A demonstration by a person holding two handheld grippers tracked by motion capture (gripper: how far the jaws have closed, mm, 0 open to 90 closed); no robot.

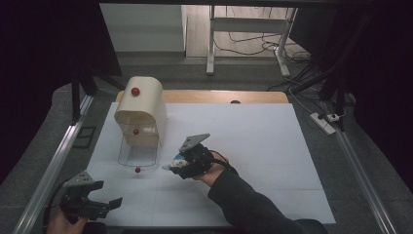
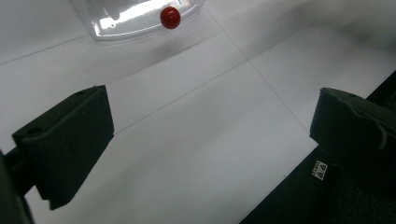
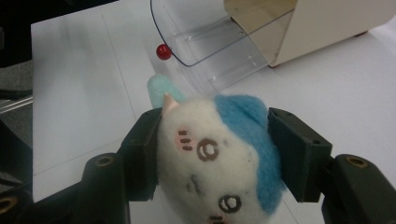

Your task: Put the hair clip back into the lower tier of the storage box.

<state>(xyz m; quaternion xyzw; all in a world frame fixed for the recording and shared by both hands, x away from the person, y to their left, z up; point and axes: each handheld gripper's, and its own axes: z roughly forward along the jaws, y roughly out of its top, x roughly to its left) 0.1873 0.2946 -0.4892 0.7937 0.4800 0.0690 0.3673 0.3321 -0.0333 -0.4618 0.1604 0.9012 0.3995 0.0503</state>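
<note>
A small plush toy (image 3: pixel 219 154), white with a blue patch and a drawn face, sits squeezed between the two jaws of my right gripper (image 3: pixel 212 149). In the high view that gripper (image 1: pixel 176 163) hovers over the white table just right of a cream-coloured cabinet (image 1: pixel 141 109). The cabinet's clear drawer (image 1: pixel 138 155) is pulled out, its red knob (image 1: pixel 138 170) at the front. My left gripper (image 1: pixel 100 200) rests at the table's near left corner, jaws spread wide with nothing between them; its own view looks across the bare mat at the drawer (image 2: pixel 135 16) and red knob (image 2: pixel 170 17).
The cabinet has a red knob on top (image 1: pixel 135 91) and another on an inner drawer (image 1: pixel 136 131). A wooden strip (image 1: pixel 224 96) borders the mat's far edge. Metal rails (image 1: pixel 53 165) run along both sides. A power strip (image 1: pixel 323 123) lies off to the right.
</note>
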